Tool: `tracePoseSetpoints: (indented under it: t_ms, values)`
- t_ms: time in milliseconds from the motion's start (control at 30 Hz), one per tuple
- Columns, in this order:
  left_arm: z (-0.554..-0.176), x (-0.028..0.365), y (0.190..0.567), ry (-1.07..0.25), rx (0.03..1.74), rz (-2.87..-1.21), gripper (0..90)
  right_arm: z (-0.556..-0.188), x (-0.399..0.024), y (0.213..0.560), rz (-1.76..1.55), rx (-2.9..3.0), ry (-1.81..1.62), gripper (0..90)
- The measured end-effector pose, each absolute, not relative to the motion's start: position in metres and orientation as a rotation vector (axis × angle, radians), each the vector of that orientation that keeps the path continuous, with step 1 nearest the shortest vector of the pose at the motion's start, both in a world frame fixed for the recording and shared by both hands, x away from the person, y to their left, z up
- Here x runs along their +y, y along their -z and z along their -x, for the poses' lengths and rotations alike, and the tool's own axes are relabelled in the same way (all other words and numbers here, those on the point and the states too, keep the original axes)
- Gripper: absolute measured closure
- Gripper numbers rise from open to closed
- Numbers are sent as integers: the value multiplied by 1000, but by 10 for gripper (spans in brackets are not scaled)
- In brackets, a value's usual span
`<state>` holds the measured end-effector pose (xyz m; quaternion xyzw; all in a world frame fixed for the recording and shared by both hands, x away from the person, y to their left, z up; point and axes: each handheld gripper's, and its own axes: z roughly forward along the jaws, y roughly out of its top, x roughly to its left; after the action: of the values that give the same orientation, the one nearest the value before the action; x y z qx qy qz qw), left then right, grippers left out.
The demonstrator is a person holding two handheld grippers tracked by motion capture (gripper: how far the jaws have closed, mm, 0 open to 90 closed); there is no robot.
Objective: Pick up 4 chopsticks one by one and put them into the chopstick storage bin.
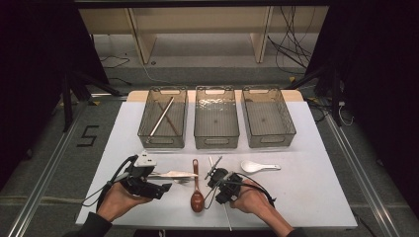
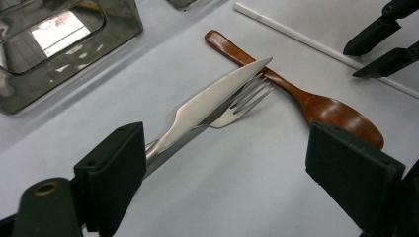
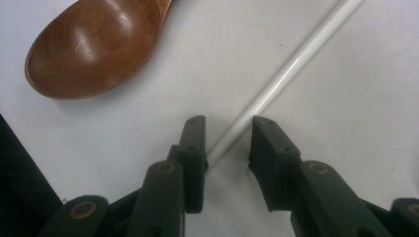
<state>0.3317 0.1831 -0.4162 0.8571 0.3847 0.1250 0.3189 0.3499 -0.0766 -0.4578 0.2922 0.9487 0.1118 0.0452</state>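
black "5" (image 1: 87,136) marked on floor (image 1: 49,163) left of table.

I see the white chopstick (image 3: 291,66) as a thin, smooth, glossy rod, straight and unbroken; it lies flat on the white table top, running on a slant in the right gripper view, with its near end passing between my right-hand jaws; there is a visible gap to the one jaw, and I cannot tell whether the other touches it; in the high view it (image 1: 227,215) runs from near the bins toward my edge of the table, just beside the wooden spoon; in the left gripper view it (image 2: 296,35) lies beyond that spoon's handle, apart from it.
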Motion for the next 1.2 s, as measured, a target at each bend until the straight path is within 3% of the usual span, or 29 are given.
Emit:
tracePoseSetpoints:
  t_ms: [500,733,867,1200]
  values:
    - [-331,184,416,-325,1012,-2250,154,-352,-78,459,-890,2926,-319,667]
    - [-331,184,416,-328,1003,-2259,154,-352,-80,458,-879,2939,-296,733]
    - [-331,183,416,-327,1003,-2257,154,-353,-83,458,-870,2942,-282,855]
    - [-331,183,417,-325,1002,-2258,155,-356,-87,457,-887,2956,-285,858]
